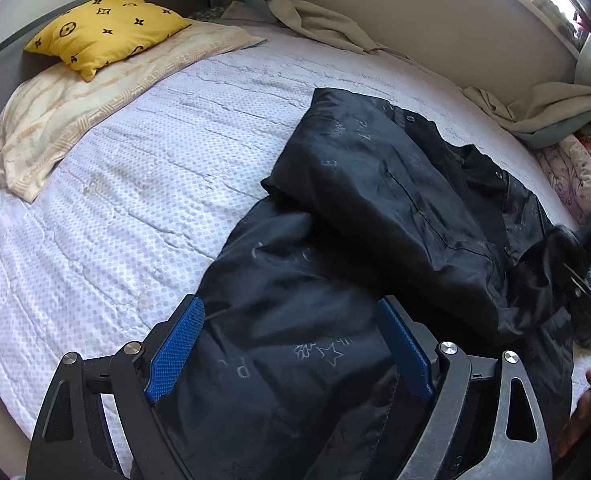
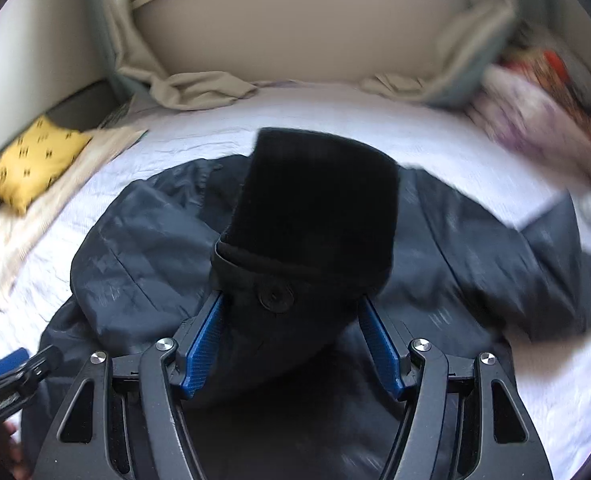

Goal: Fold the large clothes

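Observation:
A large black jacket (image 1: pixel 379 200) with faint printed letters and stars lies on the white bedspread (image 1: pixel 135 184), one part folded over itself. My left gripper (image 1: pixel 291 312) hangs open just above its near part, the blue pads wide apart with nothing between them. In the right wrist view my right gripper (image 2: pixel 291 304) has a black ribbed cuff (image 2: pixel 319 200) with a snap button between its blue pads, lifted over the jacket (image 2: pixel 135 248). The jaws stand fairly wide and the view is blurred. The right gripper also shows at the right edge of the left wrist view (image 1: pixel 575 264).
A yellow patterned cushion (image 1: pixel 107 28) sits on a cream blanket (image 1: pixel 79 96) at the bed's far left. Beige sheets (image 1: pixel 535 108) bunch along the far wall. Colourful bedding (image 1: pixel 583 168) lies at the right. The bed's near edge is just below the grippers.

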